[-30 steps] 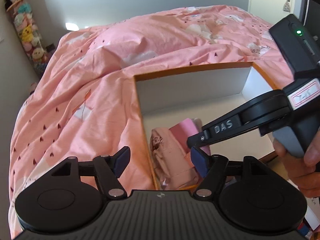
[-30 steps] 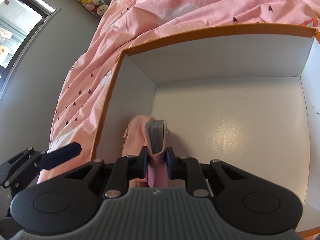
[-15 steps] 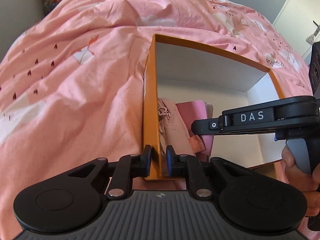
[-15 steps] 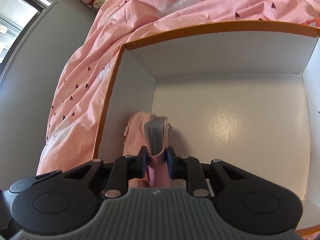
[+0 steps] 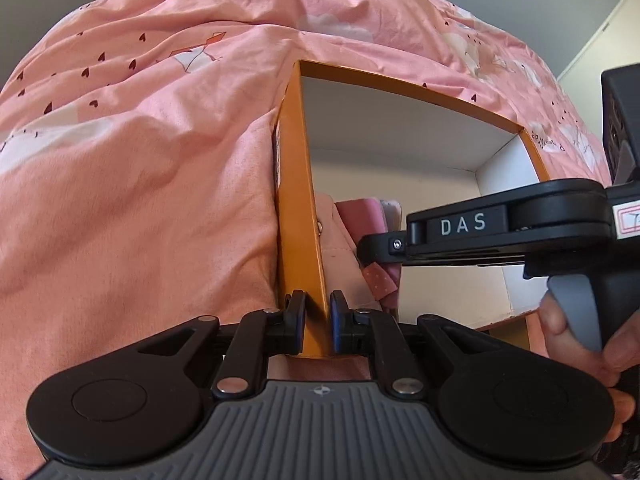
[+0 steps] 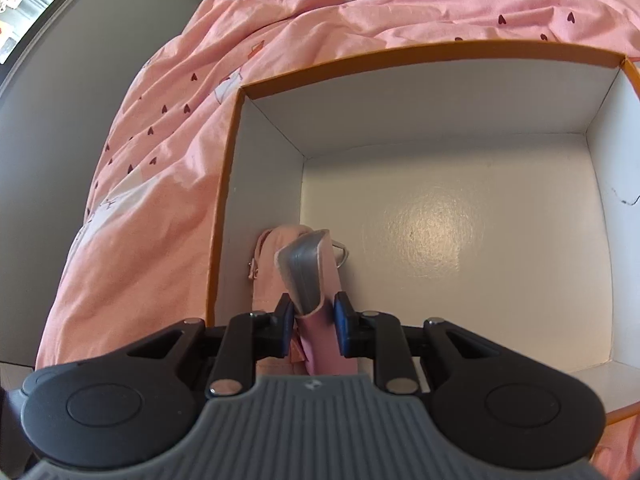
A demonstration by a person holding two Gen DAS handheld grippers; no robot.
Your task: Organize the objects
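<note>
An orange box with a white inside lies on a pink bed. My left gripper is shut on the box's left wall near its front corner. My right gripper is shut on a pink notebook, held upright on its edge inside the box at the front left. A pink zipped pouch stands against the left wall, touching the notebook. In the left wrist view the right gripper reaches in from the right over the pouch and notebook.
The pink duvet with small hearts surrounds the box. The box floor is bare to the right of the pouch. A grey wall runs along the bed's left side.
My left gripper moved in and shut on the box's left wall, after being open a second ago. My right gripper kept hold of the notebook and lowered it slightly beside the pouch.
</note>
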